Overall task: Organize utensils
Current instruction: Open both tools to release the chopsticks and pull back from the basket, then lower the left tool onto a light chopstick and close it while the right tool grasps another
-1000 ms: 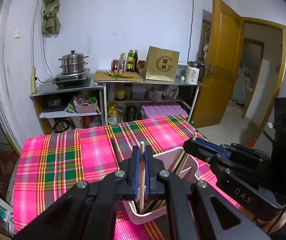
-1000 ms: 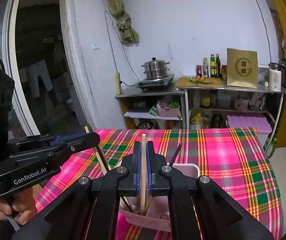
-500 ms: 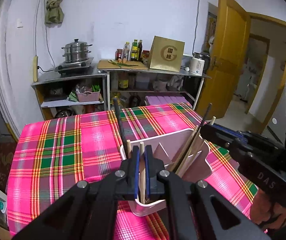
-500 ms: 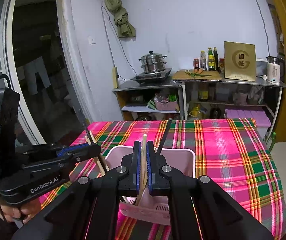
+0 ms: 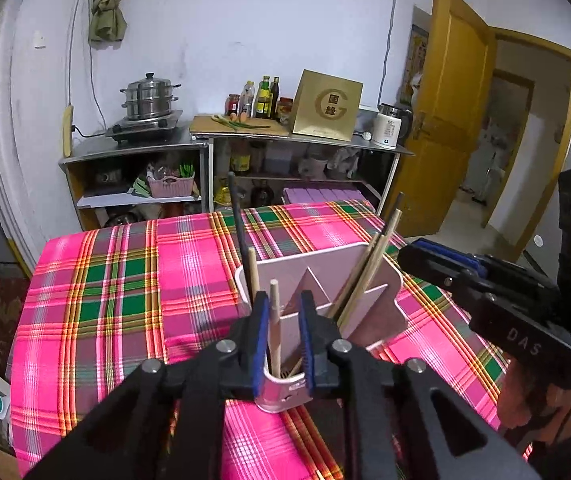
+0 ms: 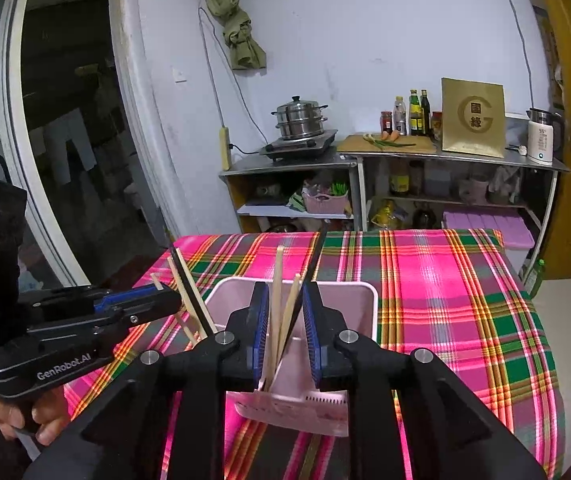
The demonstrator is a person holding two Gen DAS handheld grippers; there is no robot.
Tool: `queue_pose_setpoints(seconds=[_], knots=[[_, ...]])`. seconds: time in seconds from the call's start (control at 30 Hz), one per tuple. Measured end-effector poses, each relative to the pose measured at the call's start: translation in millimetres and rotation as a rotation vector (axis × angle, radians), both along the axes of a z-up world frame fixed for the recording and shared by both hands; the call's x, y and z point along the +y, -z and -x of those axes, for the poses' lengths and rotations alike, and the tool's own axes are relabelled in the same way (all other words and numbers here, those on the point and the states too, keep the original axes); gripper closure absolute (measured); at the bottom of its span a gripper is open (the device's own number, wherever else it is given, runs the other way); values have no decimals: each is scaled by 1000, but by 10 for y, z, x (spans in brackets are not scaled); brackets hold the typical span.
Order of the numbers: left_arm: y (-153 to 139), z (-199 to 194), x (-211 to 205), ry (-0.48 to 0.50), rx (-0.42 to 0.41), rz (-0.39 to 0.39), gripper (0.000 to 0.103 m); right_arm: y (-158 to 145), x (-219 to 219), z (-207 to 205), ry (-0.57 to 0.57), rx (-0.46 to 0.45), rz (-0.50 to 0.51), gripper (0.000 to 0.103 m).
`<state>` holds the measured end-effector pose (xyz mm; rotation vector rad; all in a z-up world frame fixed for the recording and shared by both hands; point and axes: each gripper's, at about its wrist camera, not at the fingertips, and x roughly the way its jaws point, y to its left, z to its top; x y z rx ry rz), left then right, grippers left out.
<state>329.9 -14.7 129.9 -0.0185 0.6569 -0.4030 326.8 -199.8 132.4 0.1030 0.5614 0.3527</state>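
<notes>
1. A pink utensil holder [image 5: 369,280] with inner dividers stands on the near part of a table covered by a pink, green and yellow plaid cloth [image 5: 125,280].
2. Several chopsticks stand in it: in the left wrist view a pale wooden chopstick [image 5: 274,320] rises between the left gripper's [image 5: 283,338] blue pads, with another wooden one and a dark one just to its left, and a leaning bundle in the right compartment.
3. The left gripper's jaws are opening; the chopstick stands between them, close to the left pad, with a clear gap to the right pad.
4. In the right wrist view the right gripper [image 6: 283,334] straddles the holder's near wall; two wooden chopsticks [image 6: 275,312] and a dark one stand between its pads, which are also opening and do not press on them.
5. A person's hand [image 6: 25,420] holds the left gripper's handle at the near left.
6. Against the far wall a metal shelf unit [image 5: 133,148] carries a steamer pot [image 5: 148,96], bottles and a gold box [image 5: 327,108].
</notes>
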Motion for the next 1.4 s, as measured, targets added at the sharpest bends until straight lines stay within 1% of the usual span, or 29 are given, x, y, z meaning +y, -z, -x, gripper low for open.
queue_pose_setpoints(seconds=[0.27,0.5,0.77,0.93,1.07,1.23,1.3,1.4], knots=[[-15,349,58,12,-27,20,83,-36,-104,309,-8,-13,-16,85],[162,806,132,-18,-17,42,83,47,-201,843,-8,-20,-5,85],[527,1391,134,-53,18,36,83,349,-373,1517,2,16,-2,84],[652,1707,151,-71,16,46,83,547,-469,1914,23,35,1,84],[727,1903,154,-79,19,50,83,689,-526,2152,35,62,-5,84],[810,2086,127,-74,25,50,83,768,-571,2338,50,76,-6,84],[837,2111,112,-70,30,49,80,779,-585,2363,55,78,-5,84],[884,2099,93,-67,46,53,79,791,-600,2359,56,80,-1,84]])
